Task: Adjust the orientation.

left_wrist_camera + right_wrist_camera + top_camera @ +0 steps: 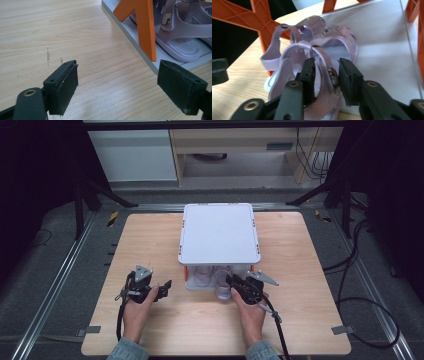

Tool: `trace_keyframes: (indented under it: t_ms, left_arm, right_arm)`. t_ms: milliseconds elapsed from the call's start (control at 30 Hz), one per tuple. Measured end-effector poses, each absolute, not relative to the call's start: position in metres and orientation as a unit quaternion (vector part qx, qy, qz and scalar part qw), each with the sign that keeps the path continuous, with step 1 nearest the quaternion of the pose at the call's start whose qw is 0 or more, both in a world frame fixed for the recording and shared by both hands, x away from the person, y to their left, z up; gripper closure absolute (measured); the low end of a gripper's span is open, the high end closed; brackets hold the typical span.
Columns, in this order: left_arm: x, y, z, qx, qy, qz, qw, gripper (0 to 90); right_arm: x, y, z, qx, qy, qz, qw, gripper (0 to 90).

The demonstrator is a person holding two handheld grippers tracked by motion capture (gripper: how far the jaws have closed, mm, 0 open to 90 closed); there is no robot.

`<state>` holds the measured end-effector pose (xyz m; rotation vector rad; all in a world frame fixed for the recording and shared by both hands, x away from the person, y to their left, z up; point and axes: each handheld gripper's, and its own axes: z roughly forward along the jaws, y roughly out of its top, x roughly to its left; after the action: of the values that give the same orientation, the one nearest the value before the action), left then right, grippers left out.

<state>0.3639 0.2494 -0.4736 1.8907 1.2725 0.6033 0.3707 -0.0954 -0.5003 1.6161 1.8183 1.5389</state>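
Observation:
A white shoe rack [220, 235] with orange supports [146, 30] stands mid-table. On its lower shelf [382, 50] lie lilac sandals [223, 287], one sticking out over the front edge. My right gripper [327, 75] reaches in at that sandal [332, 42]; its jaws straddle the heel strap [322, 60] with a small gap showing, so it is open. My left gripper [117, 85] hovers open and holding nothing over the bare wood by the rack's front left corner, with the other sandal [180, 32] ahead to its right. From above, the left gripper [167, 285] and right gripper [231, 280] flank the rack's front.
The wooden table [150, 245] has free room left, right and in front of the rack. The orange legs [262, 17] frame the shelf opening closely on both sides. Dark stands and cables lie on the floor around the table.

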Motion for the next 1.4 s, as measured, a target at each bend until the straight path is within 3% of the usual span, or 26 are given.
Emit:
trace_keyframes:
  t_ms: [133,233,467,733,1000,1400]
  left_arm:
    - [0.364,0.250,-0.473,0.741,0.499,0.237,0.382,16.0]
    - [0.363,0.250,-0.472,0.740,0.497,0.237,0.386,16.0]
    - [0.355,0.247,-0.452,0.728,0.475,0.239,0.433,20.9]
    - [0.348,0.245,-0.409,0.727,0.447,0.240,0.462,30.0]
    - [0.354,0.221,-0.352,0.741,0.401,0.244,0.481,47.3]
    - [0.382,0.167,-0.340,0.777,0.362,0.218,0.467,75.6]
  right_arm:
    - [0.366,-0.098,-0.496,0.544,0.621,0.550,0.126,58.2]
    - [0.360,-0.105,-0.490,0.533,0.621,0.563,0.120,59.0]
    - [0.341,-0.128,-0.478,0.497,0.653,0.565,0.087,73.7]
    - [0.331,-0.136,-0.477,0.465,0.687,0.555,0.060,80.9]
    - [0.327,-0.128,-0.484,0.444,0.723,0.526,0.052,82.6]
    - [0.328,-0.120,-0.497,0.430,0.757,0.490,0.041,84.4]
